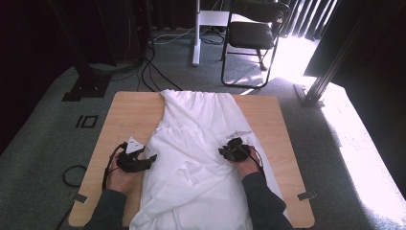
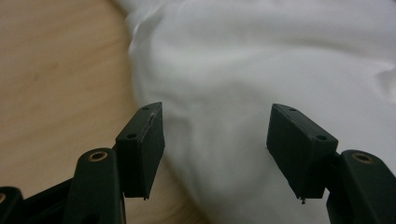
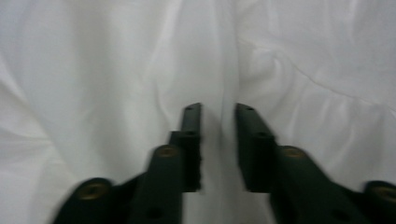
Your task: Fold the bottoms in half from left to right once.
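A white garment [image 1: 196,129] lies spread down the middle of a wooden table [image 1: 127,112], with its lower part hanging over the near edge. My left gripper [image 1: 151,158] is at the garment's left edge and stands open. In the left gripper view its jaws [image 2: 217,140] are wide apart, low over the cloth [image 2: 261,60] where it meets bare wood [image 2: 51,70]. My right gripper [image 1: 223,152] rests on the right half of the garment. Its jaws [image 3: 218,114] are drawn close together with a raised fold of the white cloth [image 3: 116,70] pinched in the narrow gap.
A black chair [image 1: 253,33] and a white stand [image 1: 196,33] are on the carpet beyond the table. Cables [image 1: 153,67] trail across the floor at the far left. Bare wood shows on both sides of the garment.
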Action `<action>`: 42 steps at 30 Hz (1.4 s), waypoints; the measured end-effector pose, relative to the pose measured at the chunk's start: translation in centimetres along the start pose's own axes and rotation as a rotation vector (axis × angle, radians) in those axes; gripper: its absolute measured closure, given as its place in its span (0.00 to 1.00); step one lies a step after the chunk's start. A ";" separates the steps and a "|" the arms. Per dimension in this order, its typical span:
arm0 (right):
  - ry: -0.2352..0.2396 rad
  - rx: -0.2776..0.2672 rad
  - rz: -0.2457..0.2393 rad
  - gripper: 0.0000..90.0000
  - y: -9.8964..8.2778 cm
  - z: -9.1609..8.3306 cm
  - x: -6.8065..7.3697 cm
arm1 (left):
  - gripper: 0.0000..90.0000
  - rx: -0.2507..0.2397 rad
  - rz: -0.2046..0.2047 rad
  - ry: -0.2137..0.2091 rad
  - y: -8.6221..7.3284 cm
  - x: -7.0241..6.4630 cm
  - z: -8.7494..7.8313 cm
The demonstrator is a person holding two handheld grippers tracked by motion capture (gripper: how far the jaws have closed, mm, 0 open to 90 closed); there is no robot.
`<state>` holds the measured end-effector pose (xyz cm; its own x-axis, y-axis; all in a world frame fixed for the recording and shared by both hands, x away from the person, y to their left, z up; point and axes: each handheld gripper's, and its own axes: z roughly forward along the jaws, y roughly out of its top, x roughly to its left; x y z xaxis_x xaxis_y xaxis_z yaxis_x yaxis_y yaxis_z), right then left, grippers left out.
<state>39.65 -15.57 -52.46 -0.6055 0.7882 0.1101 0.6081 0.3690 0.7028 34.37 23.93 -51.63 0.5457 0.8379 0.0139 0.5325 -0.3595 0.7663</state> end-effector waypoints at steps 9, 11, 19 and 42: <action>0.067 -0.144 -0.066 1.00 2.0 -4.0 1.7 | 0.36 0.014 -0.149 -0.166 -2.4 1.6 0.7; 0.065 -0.173 -0.072 1.00 2.6 -4.9 1.7 | 0.35 0.016 -0.154 -0.198 -2.5 1.4 1.0; 0.046 -0.230 -0.060 1.00 3.0 -7.4 0.8 | 0.35 0.028 -0.149 -0.263 -2.8 0.8 1.5; -0.046 -0.368 0.010 1.00 2.9 -13.6 -2.7 | 1.00 -0.214 0.049 -0.075 4.9 0.4 -8.4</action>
<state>36.05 -23.38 -41.17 -0.5719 0.8151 0.0920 0.3831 0.1662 0.9086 31.79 25.91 -42.49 0.6185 0.7857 0.0132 0.3589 -0.2974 0.8847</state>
